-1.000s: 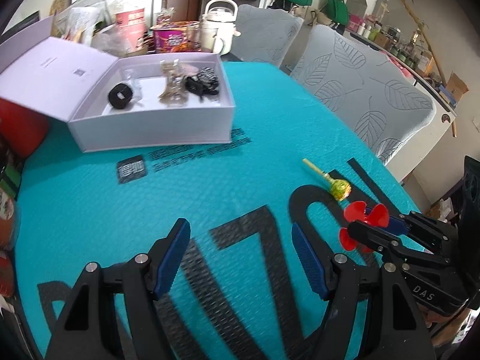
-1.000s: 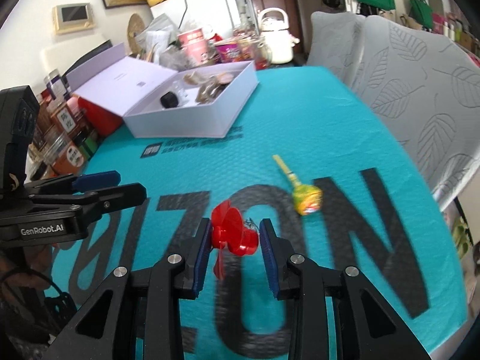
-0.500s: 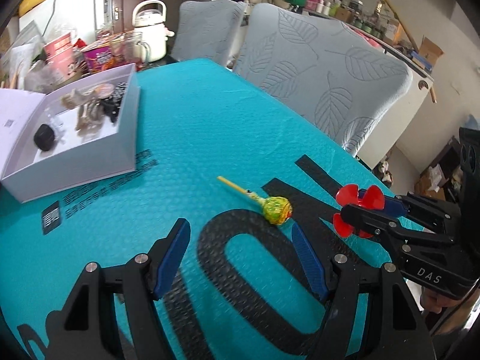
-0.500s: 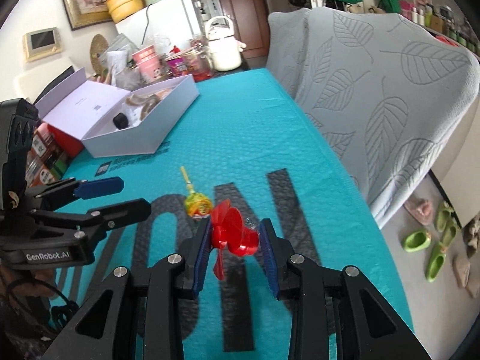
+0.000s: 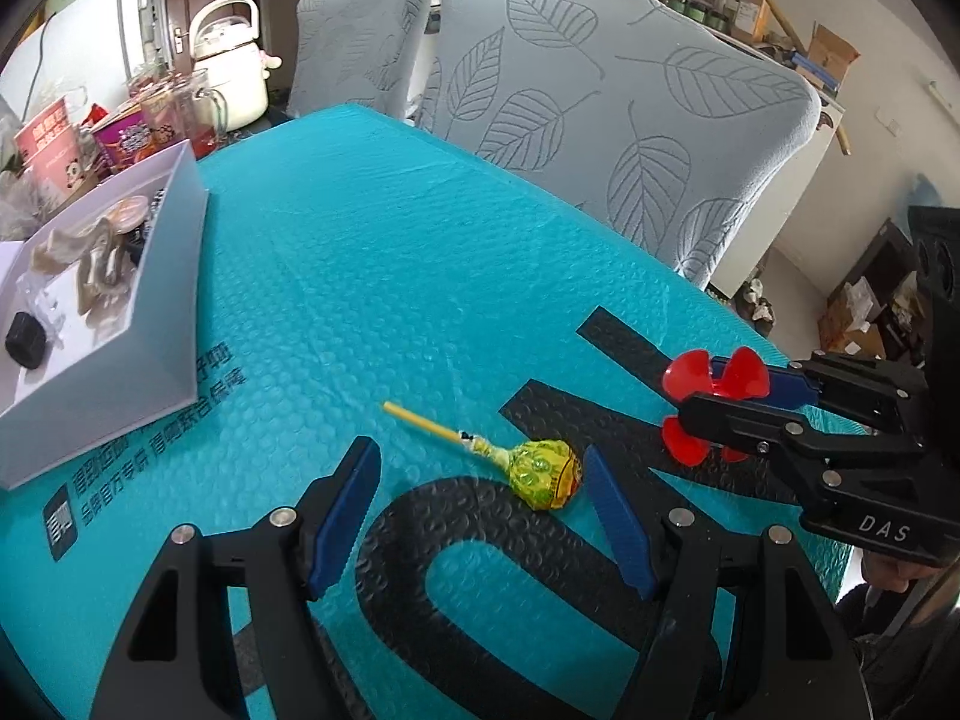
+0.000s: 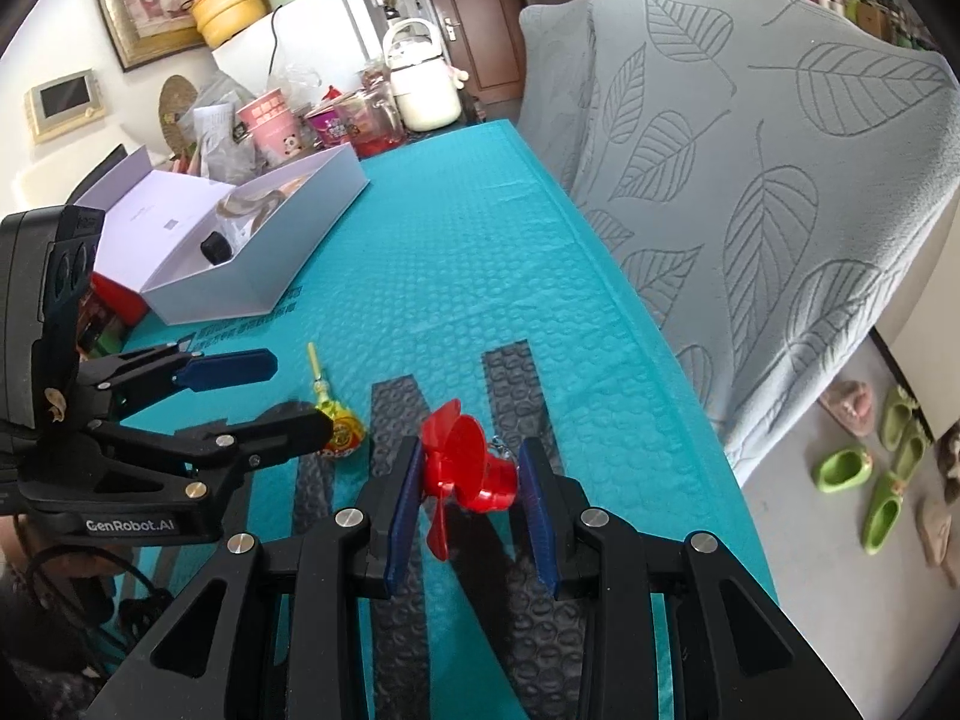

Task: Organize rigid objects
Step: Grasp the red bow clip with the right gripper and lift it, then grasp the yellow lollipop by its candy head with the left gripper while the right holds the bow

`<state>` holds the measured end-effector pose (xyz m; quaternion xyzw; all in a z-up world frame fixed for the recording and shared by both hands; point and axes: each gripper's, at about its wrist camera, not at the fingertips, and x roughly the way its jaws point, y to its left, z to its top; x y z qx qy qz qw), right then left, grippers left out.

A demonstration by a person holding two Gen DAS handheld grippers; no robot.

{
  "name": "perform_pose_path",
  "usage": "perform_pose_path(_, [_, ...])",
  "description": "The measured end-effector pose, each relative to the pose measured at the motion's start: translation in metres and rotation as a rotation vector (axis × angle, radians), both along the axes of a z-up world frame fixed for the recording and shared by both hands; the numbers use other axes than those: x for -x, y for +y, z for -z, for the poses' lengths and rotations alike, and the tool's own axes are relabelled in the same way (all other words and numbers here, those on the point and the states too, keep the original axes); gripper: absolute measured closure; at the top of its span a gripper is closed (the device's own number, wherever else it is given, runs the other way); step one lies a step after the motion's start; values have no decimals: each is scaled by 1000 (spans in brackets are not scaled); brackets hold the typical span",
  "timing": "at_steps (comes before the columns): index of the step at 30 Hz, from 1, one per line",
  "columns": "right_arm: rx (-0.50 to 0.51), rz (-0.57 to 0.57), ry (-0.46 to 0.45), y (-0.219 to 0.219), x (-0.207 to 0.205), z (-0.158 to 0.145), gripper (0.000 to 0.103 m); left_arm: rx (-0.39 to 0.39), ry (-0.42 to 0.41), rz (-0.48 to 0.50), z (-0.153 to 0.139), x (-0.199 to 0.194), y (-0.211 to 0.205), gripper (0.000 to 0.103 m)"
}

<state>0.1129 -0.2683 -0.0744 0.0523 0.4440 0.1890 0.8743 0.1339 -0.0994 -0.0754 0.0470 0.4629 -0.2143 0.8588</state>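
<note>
A lollipop [image 5: 543,473] in a yellow-green wrapper lies on the teal bubble mat [image 5: 390,276], its stick pointing up-left. My left gripper [image 5: 480,468] is open and straddles it, with the candy head close to the right finger. In the right wrist view the lollipop [image 6: 339,427] shows partly behind the left gripper [image 6: 264,396]. My right gripper [image 6: 468,468] is shut on a small red toy fan [image 6: 465,465], held above the mat. From the left wrist that red fan [image 5: 711,402] and right gripper [image 5: 738,405] appear at the right.
An open white box [image 5: 168,294] with several small items sits at the left; it is also in the right wrist view as the white box [image 6: 282,264]. Cups, snack tubs and a white kettle [image 5: 231,69] stand beyond it. Grey leaf-pattern chairs [image 5: 624,120] line the far table edge.
Both grippers have swung to the right, away from the box. The lollipop has come from beyond the left gripper's right finger to between its fingers. The right gripper still holds the fan.
</note>
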Motion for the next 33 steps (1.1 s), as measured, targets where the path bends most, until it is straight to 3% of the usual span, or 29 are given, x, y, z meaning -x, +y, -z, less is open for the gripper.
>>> perform_pose_path(7, [4, -4, 27, 1, -10, 6, 71, 33, 49, 23, 13, -17, -2, 33])
perform_pose_path(11, [7, 6, 40, 0, -13, 9, 71, 57, -3, 22, 10, -9, -4, 33])
perform_pose_path(12, [4, 8, 42, 0, -13, 9, 71, 59, -10, 33, 11, -5, -6, 37])
perform_pose_path(14, [-1, 13, 44, -1, -14, 10, 71, 34, 3, 61, 14, 0, -12, 70])
perform_pose_path(16, [-5, 17, 47, -1, -14, 10, 71, 7, -25, 70, 13, 5, -17, 78])
perform_pose_path(33, [-13, 0, -5, 19, 8, -7, 71, 59, -58, 18, -9, 39, 14, 78])
